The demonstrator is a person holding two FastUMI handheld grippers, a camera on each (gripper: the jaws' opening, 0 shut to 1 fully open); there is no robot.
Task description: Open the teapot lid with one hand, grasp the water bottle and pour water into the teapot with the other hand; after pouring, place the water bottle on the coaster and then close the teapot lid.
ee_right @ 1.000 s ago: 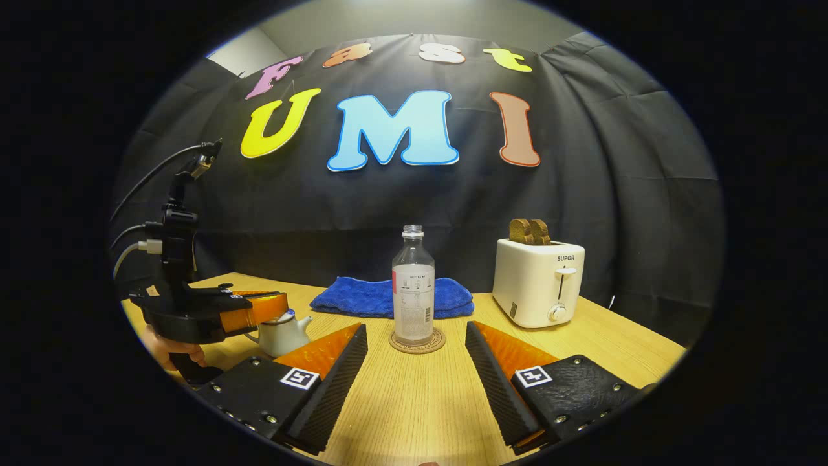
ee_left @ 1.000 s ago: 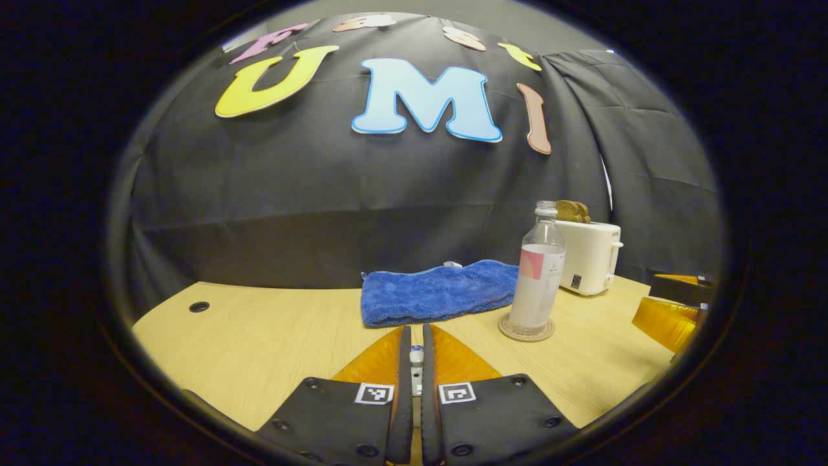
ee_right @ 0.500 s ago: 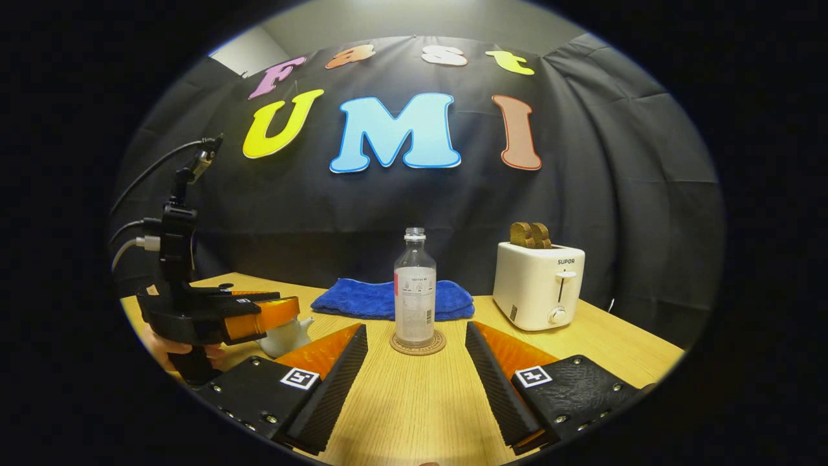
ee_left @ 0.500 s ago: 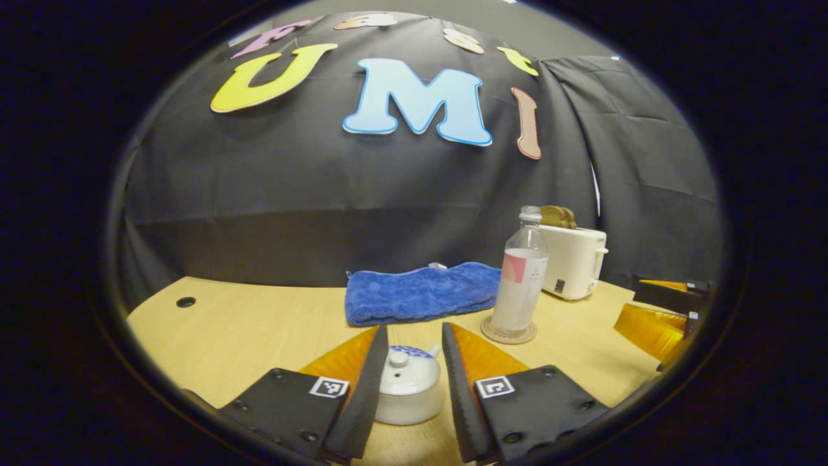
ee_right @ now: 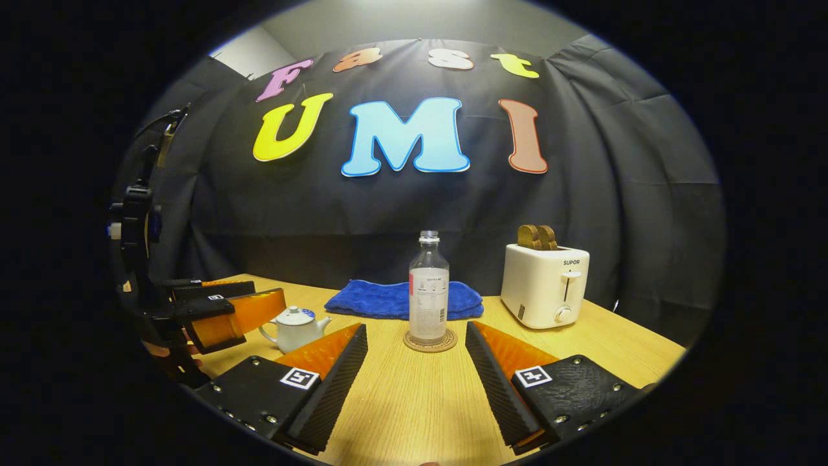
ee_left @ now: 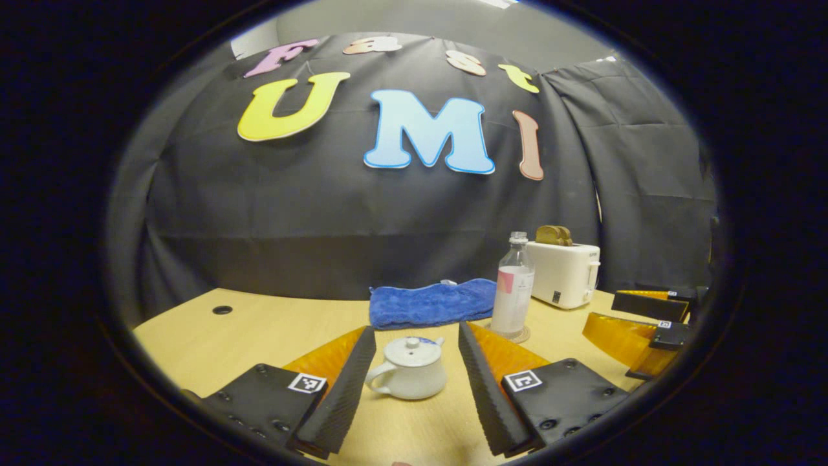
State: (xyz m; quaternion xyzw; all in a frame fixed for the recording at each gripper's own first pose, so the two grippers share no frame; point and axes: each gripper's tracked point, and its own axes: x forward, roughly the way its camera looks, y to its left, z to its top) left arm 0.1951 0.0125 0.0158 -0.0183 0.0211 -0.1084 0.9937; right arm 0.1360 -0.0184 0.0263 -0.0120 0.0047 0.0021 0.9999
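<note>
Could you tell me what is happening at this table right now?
A person holds a two-finger gripper in each hand over a light wooden table. The left gripper is open, with the small white ceramic teapot between its fingers, untouched, its lid on. The right gripper is open too, aimed at the clear plastic water bottle, which stands upright on a round cork coaster. A blue towel and a white toaster sit behind.

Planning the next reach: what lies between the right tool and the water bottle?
Nothing but bare table. In the right gripper view the open right tool faces the water bottle, which stands on its coaster.
</note>
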